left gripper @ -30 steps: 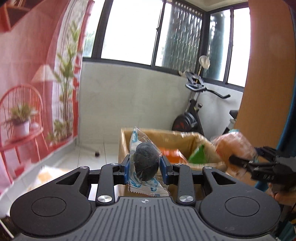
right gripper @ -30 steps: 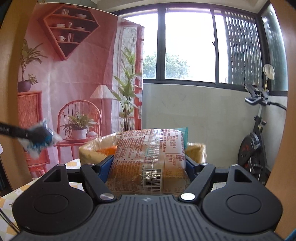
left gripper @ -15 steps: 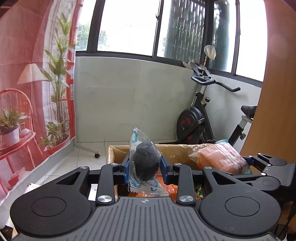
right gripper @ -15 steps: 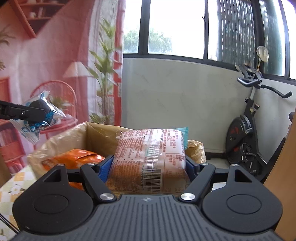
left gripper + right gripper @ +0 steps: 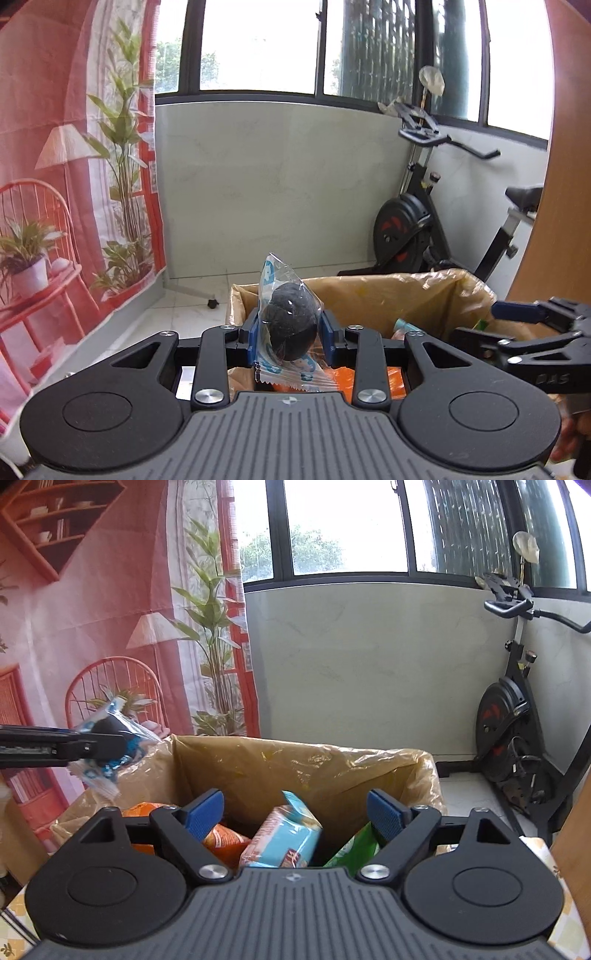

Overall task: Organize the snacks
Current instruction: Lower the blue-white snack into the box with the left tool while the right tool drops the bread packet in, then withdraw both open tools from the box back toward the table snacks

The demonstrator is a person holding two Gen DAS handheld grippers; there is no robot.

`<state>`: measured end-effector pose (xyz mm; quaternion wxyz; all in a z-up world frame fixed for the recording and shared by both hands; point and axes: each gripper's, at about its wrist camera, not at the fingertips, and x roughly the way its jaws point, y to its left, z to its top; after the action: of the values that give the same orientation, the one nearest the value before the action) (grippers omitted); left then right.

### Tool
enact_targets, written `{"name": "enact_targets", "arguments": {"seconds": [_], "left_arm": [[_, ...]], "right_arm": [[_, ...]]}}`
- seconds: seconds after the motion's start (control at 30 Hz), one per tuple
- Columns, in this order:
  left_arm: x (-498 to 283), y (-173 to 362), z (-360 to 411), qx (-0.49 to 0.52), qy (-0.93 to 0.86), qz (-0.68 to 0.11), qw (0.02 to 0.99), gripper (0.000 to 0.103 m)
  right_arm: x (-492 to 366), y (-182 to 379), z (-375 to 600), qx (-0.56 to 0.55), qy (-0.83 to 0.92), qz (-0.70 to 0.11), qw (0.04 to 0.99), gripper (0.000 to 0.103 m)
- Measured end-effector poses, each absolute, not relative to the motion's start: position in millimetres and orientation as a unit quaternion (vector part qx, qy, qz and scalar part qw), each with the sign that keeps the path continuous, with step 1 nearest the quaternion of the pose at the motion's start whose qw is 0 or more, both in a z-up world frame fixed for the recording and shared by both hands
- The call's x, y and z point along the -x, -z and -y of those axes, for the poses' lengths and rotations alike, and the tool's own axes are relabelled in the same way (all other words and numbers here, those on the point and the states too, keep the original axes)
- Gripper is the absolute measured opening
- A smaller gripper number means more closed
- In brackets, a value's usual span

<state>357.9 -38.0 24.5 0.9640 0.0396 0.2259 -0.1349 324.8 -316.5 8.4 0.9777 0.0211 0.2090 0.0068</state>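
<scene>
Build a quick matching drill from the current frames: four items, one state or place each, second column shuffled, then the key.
1. left gripper
2. right gripper
3. blue-and-orange packet
4. exercise bike

A. on the floor by the wall
B. jaws apart, just opened, nothing between them
C. lying in the lined box
D. clamped on the dark round snack

Pairs: 1-D, 2-B, 3-C, 4-A

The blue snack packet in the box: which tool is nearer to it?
Right. The right tool stands open directly above the blue snack packet; the left tool is off beside the box, gripping a dark wrapped snack.
</scene>
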Motion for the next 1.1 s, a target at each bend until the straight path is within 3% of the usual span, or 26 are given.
{"name": "enact_targets", "arguments": {"seconds": [0.1, 0.13, 0.17, 0.23, 0.63, 1.1], "left_arm": [[-360.0, -23.3, 43.0, -0.058, 0.149, -0.224, 0.961, 0.036], [-363.1, -24.1, 43.0, -0.06, 0.16, -0.224, 0.959, 0.043], [-363.8, -24.9, 43.3, -0.061, 0.166, -0.226, 0.958, 0.058], [-360.5, -27.2, 42.6, -0.064, 0.164, -0.215, 0.961, 0.073], [-313.8, -26.1, 6.5, -0.029, 0.139, -0.204, 0.969, 0.073], [-246.8, 3.7, -60.9, 0.006, 0.096, -0.205, 0.974, 0.073]], "right_arm": [[-321.3, -7.2, 318.6, -0.031, -0.011, -0.207, 0.978, 0.087], [-319.3, -6.4, 318.9, -0.035, -0.012, -0.207, 0.978, 0.087], [-318.3, -6.1, 319.7, -0.039, -0.014, -0.208, 0.977, 0.087], [-314.6, -4.7, 319.1, -0.044, -0.017, -0.209, 0.977, 0.087], [-271.9, 4.0, 308.4, -0.048, -0.026, -0.196, 0.979, 0.087], [-201.8, 24.8, 268.2, -0.023, -0.019, -0.123, 0.992, 0.087]]}}
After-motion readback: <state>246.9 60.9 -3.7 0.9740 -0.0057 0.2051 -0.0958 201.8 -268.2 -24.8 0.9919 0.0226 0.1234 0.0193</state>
